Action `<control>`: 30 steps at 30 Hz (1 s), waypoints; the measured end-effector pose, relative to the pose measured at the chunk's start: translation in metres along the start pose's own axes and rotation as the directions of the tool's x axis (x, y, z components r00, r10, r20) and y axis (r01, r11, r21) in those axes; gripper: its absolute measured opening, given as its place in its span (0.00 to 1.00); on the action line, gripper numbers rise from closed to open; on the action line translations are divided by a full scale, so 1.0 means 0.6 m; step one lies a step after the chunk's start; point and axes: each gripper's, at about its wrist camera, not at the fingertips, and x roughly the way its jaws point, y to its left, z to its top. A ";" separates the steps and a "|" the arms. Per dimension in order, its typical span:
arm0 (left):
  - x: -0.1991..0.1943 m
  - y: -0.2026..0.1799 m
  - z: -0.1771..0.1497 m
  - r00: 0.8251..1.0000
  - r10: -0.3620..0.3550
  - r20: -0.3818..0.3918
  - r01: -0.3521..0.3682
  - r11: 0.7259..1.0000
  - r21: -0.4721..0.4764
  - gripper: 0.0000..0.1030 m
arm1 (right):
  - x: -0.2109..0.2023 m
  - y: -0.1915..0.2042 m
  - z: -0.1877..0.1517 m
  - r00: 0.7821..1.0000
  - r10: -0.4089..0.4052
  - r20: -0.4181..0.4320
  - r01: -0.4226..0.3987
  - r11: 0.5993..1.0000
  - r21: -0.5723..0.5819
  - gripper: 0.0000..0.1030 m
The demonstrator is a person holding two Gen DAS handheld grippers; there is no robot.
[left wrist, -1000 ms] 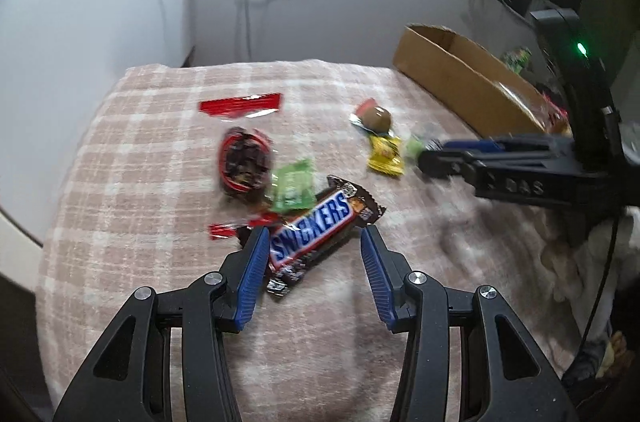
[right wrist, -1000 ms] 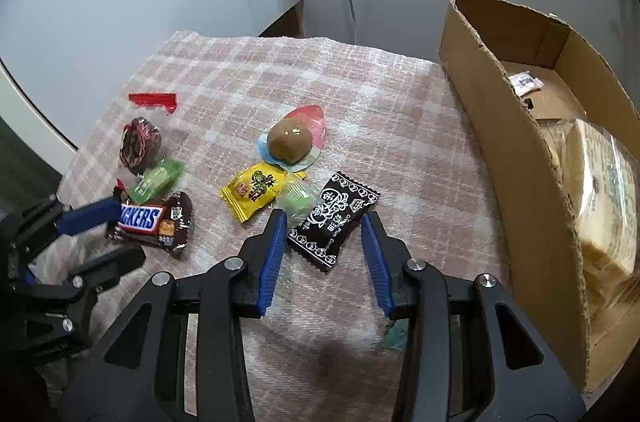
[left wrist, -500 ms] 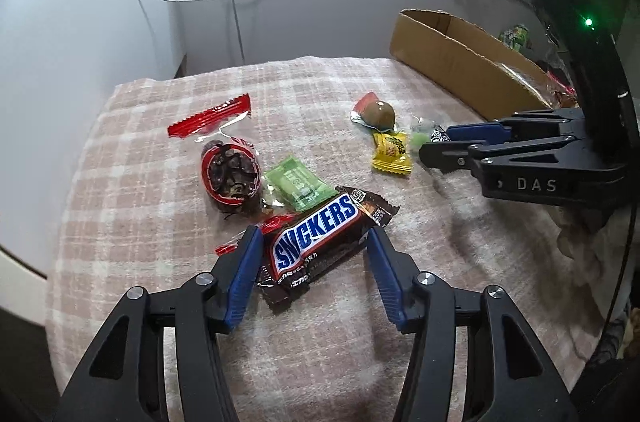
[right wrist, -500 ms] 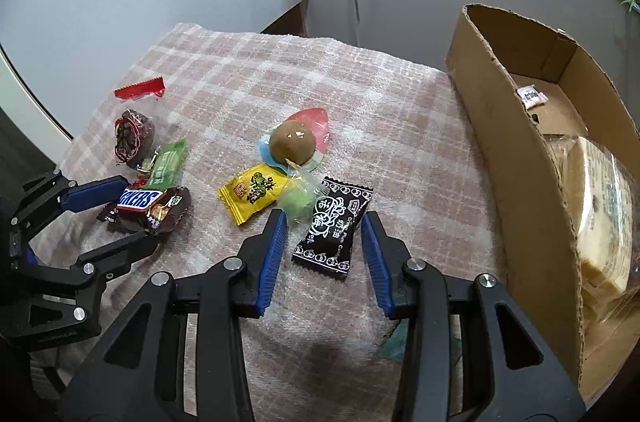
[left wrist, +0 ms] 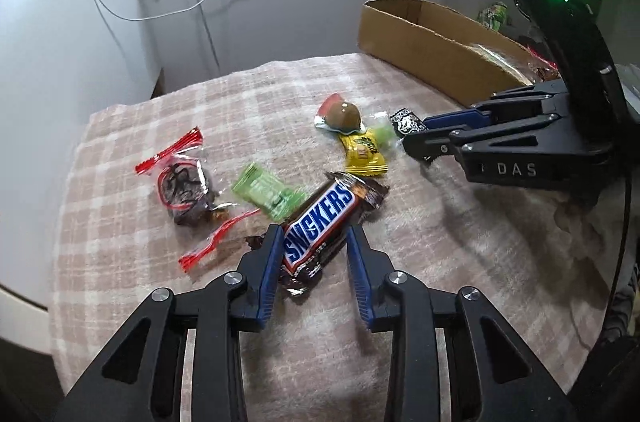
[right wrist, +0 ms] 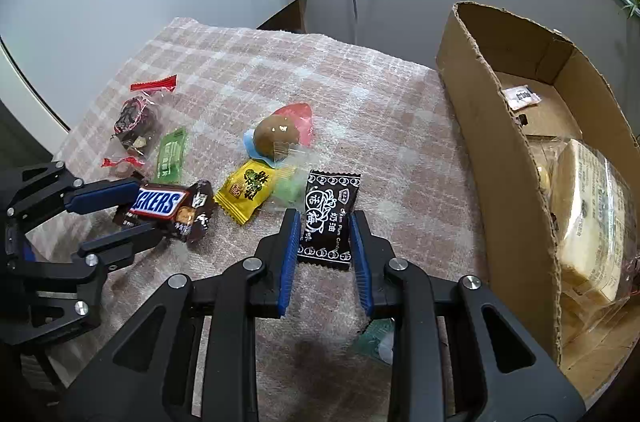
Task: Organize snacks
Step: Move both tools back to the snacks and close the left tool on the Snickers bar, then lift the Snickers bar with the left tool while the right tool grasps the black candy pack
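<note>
A pink plaid cloth point(right wrist: 360, 90) covers the surface, with a grey wall and loose cables behind it and a cardboard box point(right wrist: 504, 158) along the right edge. The left gripper point(left wrist: 314, 250) has its blue pads set on either side of the Snickers bar point(left wrist: 320, 226); the left pad looks to be touching the wrapper, the right pad shows a small gap, so the jaws are part open and not yet clamped. The right gripper point(right wrist: 324, 238) likewise straddles the black plum candy point(right wrist: 329, 218), jaws part open, pads just beside its edges. To grip well, each should probably close squarely across the packet's width, low to the cloth, without snagging fabric or the neighbouring yellow packet point(right wrist: 246, 192). Both tools reach forward, angled down toward the cloth, the left one pointing in from the scene's left. The box, near the candy's right, seems the likely destination.
</note>
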 end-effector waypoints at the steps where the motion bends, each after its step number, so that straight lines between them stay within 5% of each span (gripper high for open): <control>1: 0.003 -0.002 0.002 1.000 0.000 -0.003 0.000 1.000 0.007 0.31 | -0.001 -0.001 0.000 1.000 0.004 0.000 -0.004 1.000 0.004 0.26; 5: 0.013 -0.008 0.005 1.000 -0.024 -0.009 0.024 0.999 0.022 0.30 | -0.001 -0.007 -0.002 1.000 0.020 0.004 -0.020 0.999 0.025 0.25; 11: 0.015 0.003 0.003 0.997 -0.079 0.004 0.079 0.995 -0.057 0.13 | -0.009 -0.013 -0.011 0.999 0.032 0.009 -0.032 0.999 0.034 0.25; 15: -0.001 -0.003 0.001 0.998 -0.058 0.024 0.059 0.997 -0.049 0.13 | -0.012 -0.018 -0.013 0.999 0.041 0.014 -0.041 0.998 0.043 0.25; 17: -0.008 -0.006 0.007 0.998 -0.038 0.041 0.039 0.999 -0.037 0.13 | -0.014 -0.020 -0.013 0.999 0.043 0.017 -0.043 0.998 0.047 0.25; 20: -0.004 -0.018 0.022 0.999 -0.006 0.041 0.005 1.000 0.011 0.30 | -0.016 -0.022 -0.015 0.999 0.048 0.020 -0.049 0.997 0.053 0.25; 30: 0.044 -0.029 0.049 0.999 -0.021 -0.026 0.022 0.998 0.057 0.33 | -0.029 -0.033 -0.020 0.998 0.056 0.035 -0.059 0.996 0.067 0.25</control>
